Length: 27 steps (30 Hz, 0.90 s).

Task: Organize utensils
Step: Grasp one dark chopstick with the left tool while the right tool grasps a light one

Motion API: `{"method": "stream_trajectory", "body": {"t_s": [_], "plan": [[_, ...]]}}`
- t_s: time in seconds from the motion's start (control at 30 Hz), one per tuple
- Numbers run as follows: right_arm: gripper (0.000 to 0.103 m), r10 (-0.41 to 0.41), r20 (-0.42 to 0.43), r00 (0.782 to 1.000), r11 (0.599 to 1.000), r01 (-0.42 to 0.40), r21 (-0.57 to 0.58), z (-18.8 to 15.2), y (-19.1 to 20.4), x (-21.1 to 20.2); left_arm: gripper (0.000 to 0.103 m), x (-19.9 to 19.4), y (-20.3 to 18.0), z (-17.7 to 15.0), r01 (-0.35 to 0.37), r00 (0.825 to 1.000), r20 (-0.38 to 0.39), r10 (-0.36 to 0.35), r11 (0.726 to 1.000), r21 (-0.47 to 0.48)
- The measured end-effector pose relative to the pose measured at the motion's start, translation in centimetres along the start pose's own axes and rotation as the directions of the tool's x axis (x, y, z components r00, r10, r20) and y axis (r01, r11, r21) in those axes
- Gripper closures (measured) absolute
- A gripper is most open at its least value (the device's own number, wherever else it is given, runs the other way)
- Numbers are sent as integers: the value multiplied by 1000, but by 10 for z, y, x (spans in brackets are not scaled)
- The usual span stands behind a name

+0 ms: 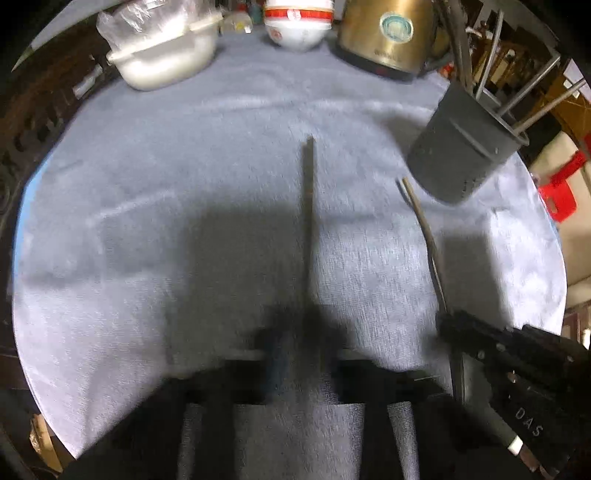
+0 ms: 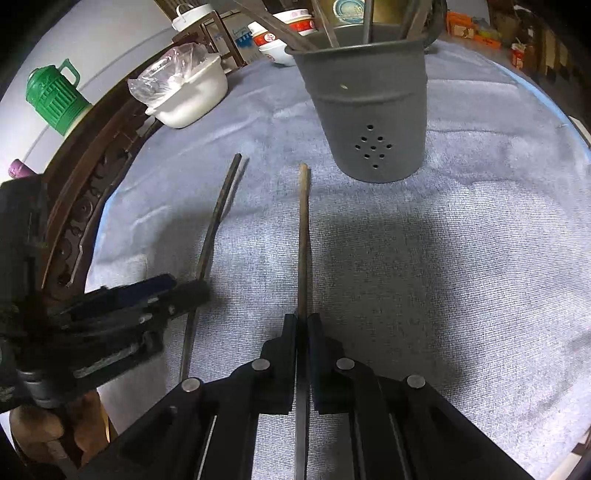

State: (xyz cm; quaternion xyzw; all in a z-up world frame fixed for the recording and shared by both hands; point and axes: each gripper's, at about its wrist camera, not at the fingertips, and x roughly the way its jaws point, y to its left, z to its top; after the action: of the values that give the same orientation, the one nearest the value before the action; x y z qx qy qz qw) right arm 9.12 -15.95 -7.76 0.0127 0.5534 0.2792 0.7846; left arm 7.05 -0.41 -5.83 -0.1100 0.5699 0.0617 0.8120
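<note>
Chopsticks, two in number, each held lengthwise in one gripper above the grey-blue cloth [image 2: 443, 277] that covers the round table. Far left, right wrist view: a green jug [image 2: 55, 98] stands off the table, and a white lidded container [image 2: 192, 99] with a clear plastic bag on top sits near the table's back edge. Next, the left gripper [image 2: 192, 291] — its fingers pressed together on the dark chopstick [image 2: 218, 214], which runs forward from the tips; in the left wrist view the same stick [image 1: 308, 206] points straight ahead, though the fingertips there are blurred. Centre of the right wrist view: the right gripper [image 2: 303, 319], its two black fingers pinching the light brown chopstick [image 2: 303, 236], whose far end lies just short of the grey utensil holder [image 2: 369, 110]. The holder stands upright on the cloth (a diamond of small holes low on its wall) and holds several metal and wooden handles. Behind it, a red-and-white bowl [image 1: 297, 26] and, to its right in the left wrist view, a brass-coloured kettle [image 1: 388, 33] — both at the table's far edge.
</note>
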Motion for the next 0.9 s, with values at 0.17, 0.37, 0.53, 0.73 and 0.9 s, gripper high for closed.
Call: {"method": "stream_trajectory", "body": {"t_s": [0.17, 0.37, 0.53, 0.73, 0.9], "plan": [[95, -5, -13, 1000, 1000, 5, -12, -3, 0, -4, 98, -7, 23, -18, 70, 997, -33, -73, 993, -90], [94, 20, -37, 999, 1000, -20, -5, -3, -3, -5, 94, -10, 42, -33, 154, 983, -74, -170, 970, -186], [93, -8, -8, 1000, 1000, 8, 6, 16, -1, -14, 48, -20, 47, -14, 132, 989, -39, -141, 974, -182], [89, -51, -40, 998, 999, 51, -11, 47, 9, 3, 48, -4, 42, 26, 77, 994, -66, -86, 988, -132], [89, -131, -73, 989, 991, 128, -45, 52, 15, 21, 49, 19, 31, 42, 41, 993, -111, -52, 994, -100]]}}
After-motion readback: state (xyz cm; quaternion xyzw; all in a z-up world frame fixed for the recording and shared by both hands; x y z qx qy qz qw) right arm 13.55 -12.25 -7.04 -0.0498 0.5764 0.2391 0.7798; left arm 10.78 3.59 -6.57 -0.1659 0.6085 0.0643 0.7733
